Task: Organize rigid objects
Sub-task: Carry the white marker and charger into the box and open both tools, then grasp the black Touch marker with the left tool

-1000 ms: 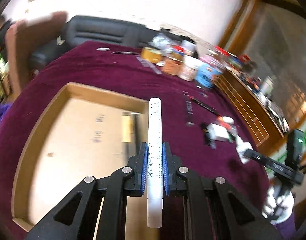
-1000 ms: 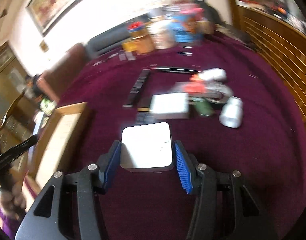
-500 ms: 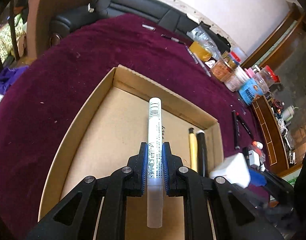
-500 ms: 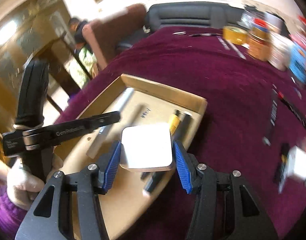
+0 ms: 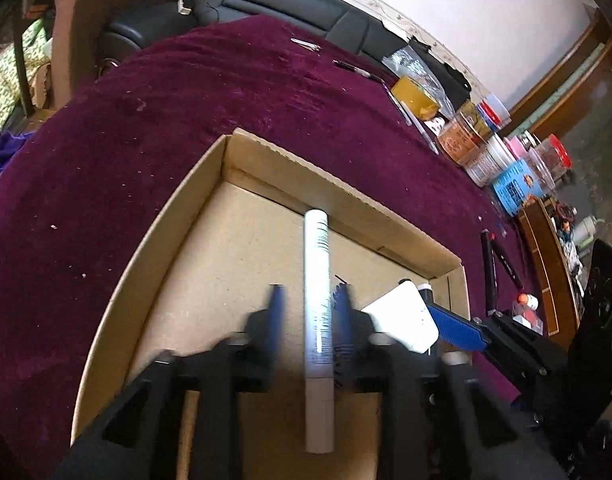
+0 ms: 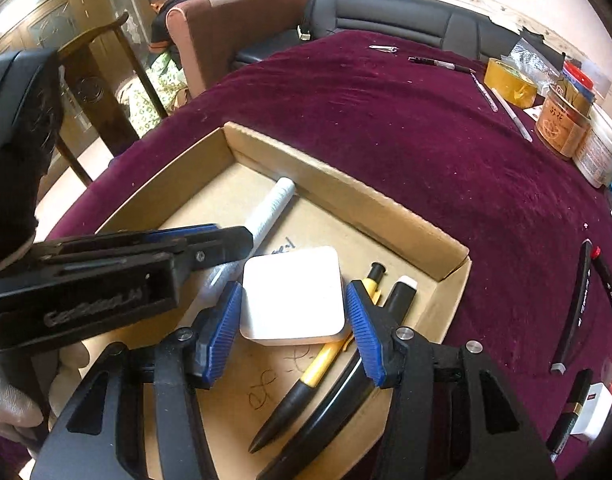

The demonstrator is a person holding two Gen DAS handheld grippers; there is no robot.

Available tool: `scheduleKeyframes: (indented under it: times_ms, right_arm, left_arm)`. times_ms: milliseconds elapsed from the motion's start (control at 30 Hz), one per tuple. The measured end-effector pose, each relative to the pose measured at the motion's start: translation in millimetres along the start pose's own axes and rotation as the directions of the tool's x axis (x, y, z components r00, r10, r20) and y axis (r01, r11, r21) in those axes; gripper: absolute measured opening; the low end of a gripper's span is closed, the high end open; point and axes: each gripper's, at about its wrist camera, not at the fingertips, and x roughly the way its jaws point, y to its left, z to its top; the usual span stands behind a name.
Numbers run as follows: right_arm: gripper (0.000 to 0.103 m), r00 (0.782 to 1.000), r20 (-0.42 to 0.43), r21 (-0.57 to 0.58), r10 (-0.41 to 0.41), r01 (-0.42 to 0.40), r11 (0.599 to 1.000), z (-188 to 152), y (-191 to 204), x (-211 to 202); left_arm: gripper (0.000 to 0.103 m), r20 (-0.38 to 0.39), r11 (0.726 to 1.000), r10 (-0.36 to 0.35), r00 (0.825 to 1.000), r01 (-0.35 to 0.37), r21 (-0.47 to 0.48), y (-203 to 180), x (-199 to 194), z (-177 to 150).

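Note:
A shallow cardboard box (image 5: 337,196) (image 6: 345,196) lies on the maroon cloth. My left gripper (image 5: 307,312) is over it with its jaws spread; the white marker (image 5: 317,280) (image 6: 270,208) lies between them, touching only the right pad or none. My right gripper (image 6: 294,312) is shut on a white square block (image 6: 292,294) and holds it just above the box floor, right of the left gripper (image 6: 210,248). The block also shows in the left wrist view (image 5: 401,316). A yellow-black pen (image 6: 329,356) and a black pen (image 6: 369,344) lie in the box under it.
Jars, tape and tubs (image 5: 477,136) (image 6: 561,120) stand along the table's far right. Black pens (image 6: 581,304) and a white adapter (image 6: 593,412) lie on the cloth right of the box. A sofa and an armchair (image 6: 242,32) stand beyond the table.
My left gripper's jaws have opened off the white marker inside the box. My right gripper has brought the white block lower into the box beside it.

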Motion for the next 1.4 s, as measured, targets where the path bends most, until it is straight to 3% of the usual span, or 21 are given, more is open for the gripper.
scheduleKeyframes:
  times_ms: [133, 367, 533, 633, 700, 900, 1100, 1167, 1233, 1300, 1333, 1400]
  right_arm:
    - [0.053, 0.999, 0.048, 0.017, 0.003, -0.004, 1.000, 2.9, -4.7, -18.0]
    - [0.059, 0.978, 0.208, 0.095, 0.004, -0.024, 0.995, -14.3, -28.7, -98.8]
    - [0.059, 0.940, 0.322, 0.199, -0.116, 0.053, 0.979, -57.2, -72.7, -161.6]
    - [0.069, 0.889, 0.368, 0.327, -0.271, 0.150, 0.933, -96.7, -107.2, -197.2]
    - [0.078, 0.875, 0.364, 0.391, -0.319, 0.167, 0.905, -117.6, -131.6, -211.3]
    - [0.078, 0.856, 0.313, 0.535, -0.411, 0.199, 0.821, -162.2, -204.2, -228.7]
    - [0.078, 0.789, 0.303, 0.694, -0.535, 0.202, 0.691, -193.8, -275.0, -237.2]
    - [0.078, 0.779, 0.289, 0.726, -0.557, 0.200, 0.657, -201.9, -292.8, -236.7]
    - [0.078, 0.781, 0.278, 0.769, -0.559, 0.167, 0.617, -214.7, -311.7, -232.0]
    - [0.078, 0.806, 0.255, 0.793, -0.533, 0.141, 0.593, -220.9, -322.7, -223.7]
    - [0.078, 0.821, 0.250, 0.799, -0.513, 0.124, 0.588, -222.3, -327.0, -220.4]
    - [0.078, 0.831, 0.254, 0.798, -0.496, 0.110, 0.592, -222.5, -328.8, -217.8]
  left_arm:
    - [0.045, 0.026, 1.000, 0.018, 0.999, -0.018, -0.017, -5.7, -11.2, 1.0]
    - [0.047, 0.092, 1.000, 0.022, 0.996, -0.023, 0.015, -34.5, -50.1, -12.5]
    - [0.060, 0.139, 0.995, -0.043, 0.989, 0.031, 0.091, -79.2, -77.5, -31.9]
    - [0.062, 0.132, 0.988, -0.084, 0.988, 0.066, 0.137, -106.0, -76.9, -41.7]
    - [0.062, 0.110, 0.983, -0.092, 0.990, 0.073, 0.166, -124.0, -68.9, -47.7]
    - [0.062, 0.023, 0.973, -0.113, 0.993, 0.106, 0.206, -173.3, -38.7, -68.4]
    - [0.062, -0.025, 0.965, -0.094, 0.995, 0.098, 0.242, -207.5, -8.9, -79.1]
    - [0.062, -0.036, 0.962, -0.072, 0.997, 0.079, 0.262, -215.3, 3.4, -81.2]
    - [0.062, -0.058, 0.958, -0.039, 0.998, 0.053, 0.281, -223.4, 21.5, -81.9]
    - [0.062, -0.085, 0.954, -0.013, 0.996, 0.038, 0.298, -230.0, 38.4, -83.9]
    - [0.062, -0.097, 0.952, 0.000, 0.995, 0.029, 0.305, -235.0, 48.5, -83.9]
    - [0.062, -0.112, 0.953, -0.003, 0.994, 0.036, 0.302, -240.6, 60.6, -81.4]
